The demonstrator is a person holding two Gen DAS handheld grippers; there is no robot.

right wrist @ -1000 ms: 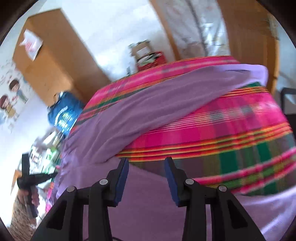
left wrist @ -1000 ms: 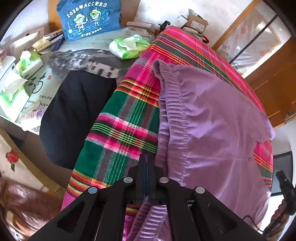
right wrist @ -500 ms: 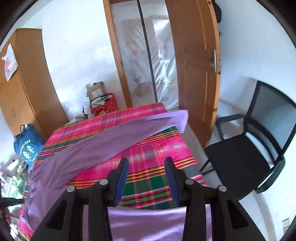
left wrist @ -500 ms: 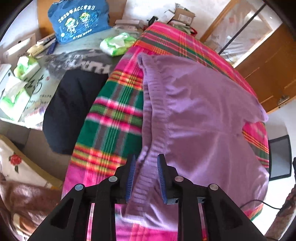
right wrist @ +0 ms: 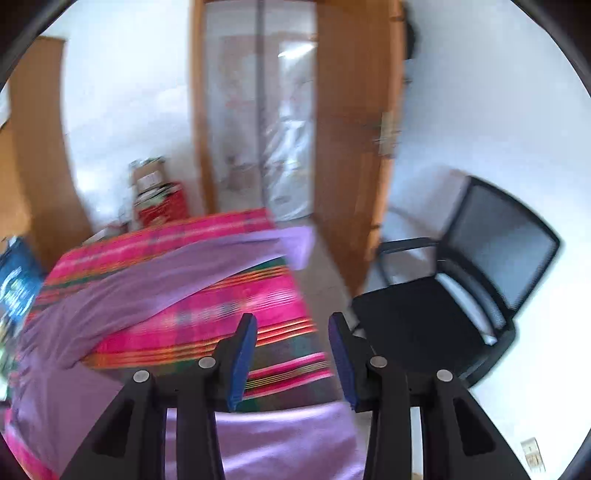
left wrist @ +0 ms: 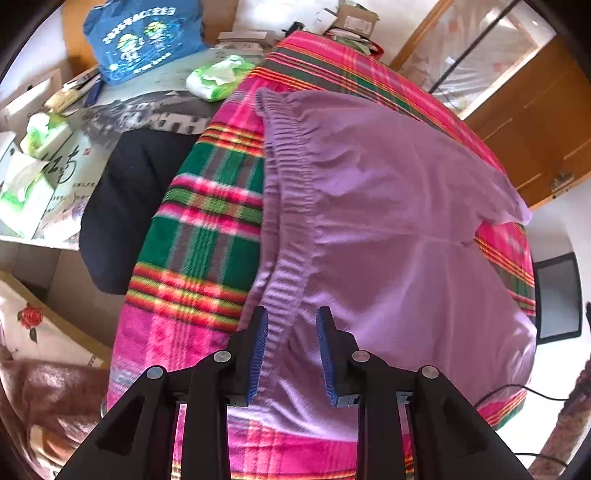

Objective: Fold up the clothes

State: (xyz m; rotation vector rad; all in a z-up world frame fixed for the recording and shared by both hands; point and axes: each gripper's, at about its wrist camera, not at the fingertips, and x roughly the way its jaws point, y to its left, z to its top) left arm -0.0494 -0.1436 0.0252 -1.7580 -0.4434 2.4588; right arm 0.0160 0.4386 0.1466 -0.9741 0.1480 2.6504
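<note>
Purple trousers (left wrist: pixel 388 206) lie spread on a pink and green plaid blanket (left wrist: pixel 207 229) over a table. Their ribbed waistband (left wrist: pixel 291 192) runs down the left side. My left gripper (left wrist: pixel 290 325) is open just above the near end of the waistband, which shows between the jaws. In the right wrist view the trousers (right wrist: pixel 122 299) stretch across the blanket (right wrist: pixel 229 314), one leg end hanging off the far edge and another fold near the camera. My right gripper (right wrist: pixel 291 328) is open and empty, raised above the table's right edge.
A black garment (left wrist: pixel 125 199), tissue packs (left wrist: pixel 218 77), a blue bag (left wrist: pixel 144 33) and boxes crowd the left side. A black office chair (right wrist: pixel 458 295) stands right of the table. A wooden door (right wrist: pixel 354 147) is behind.
My left gripper has let go of the waistband and opened wider, drawing back. My right gripper has lifted away from the trousers and swung right towards the chair.
</note>
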